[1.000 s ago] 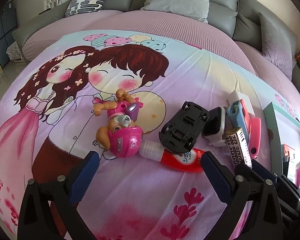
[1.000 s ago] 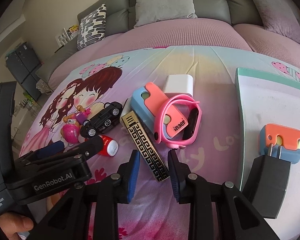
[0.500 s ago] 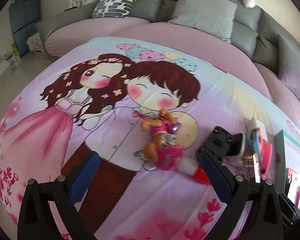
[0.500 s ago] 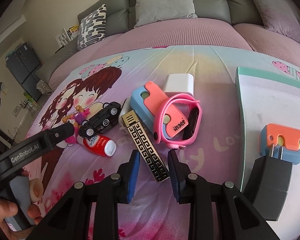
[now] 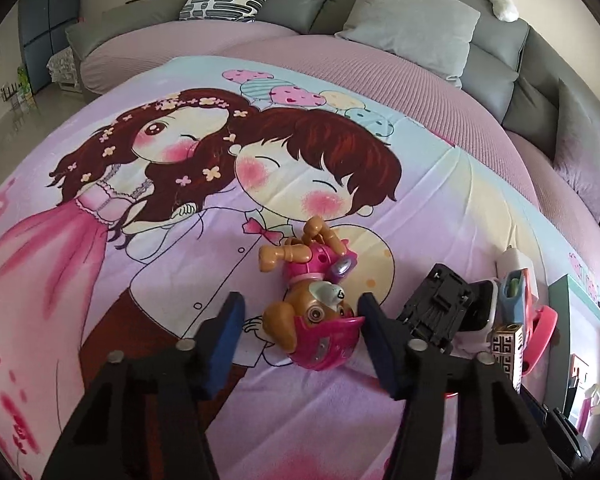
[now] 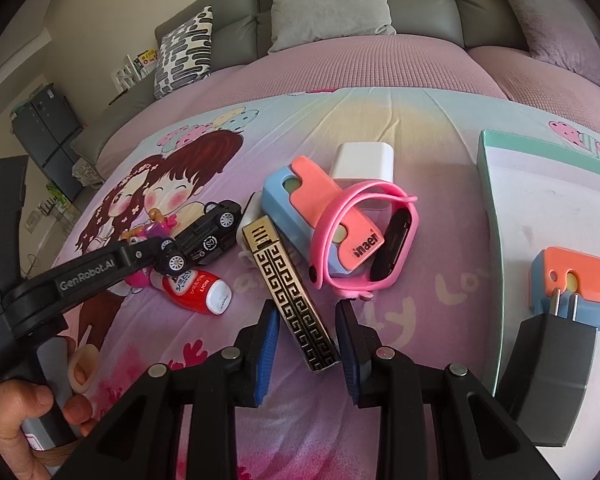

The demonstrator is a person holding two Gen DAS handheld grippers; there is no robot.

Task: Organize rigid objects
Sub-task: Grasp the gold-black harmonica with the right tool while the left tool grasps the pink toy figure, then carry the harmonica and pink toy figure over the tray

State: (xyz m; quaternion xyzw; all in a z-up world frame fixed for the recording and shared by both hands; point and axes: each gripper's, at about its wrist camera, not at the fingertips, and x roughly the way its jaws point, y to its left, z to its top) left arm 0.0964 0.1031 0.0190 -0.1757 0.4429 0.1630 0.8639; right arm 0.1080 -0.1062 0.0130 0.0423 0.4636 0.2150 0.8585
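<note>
Left wrist view: pup toy (image 5: 314, 312) lying on printed bedspread (image 5: 440, 200) straight ahead of left tongs (image 5: 300, 312), helmet end nearest, long axis running away. Jaws just closing, right pad at helmet, left pad still clear; not gripped. Right tongs (image 6: 307, 334) narrowly parted, empty, beside patterned gold bar (image 6: 290, 294).

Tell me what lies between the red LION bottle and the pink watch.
The gold-and-black patterned bar lies between the red bottle and the pink watch, slanting across the gap; the right wrist view shows it.
</note>
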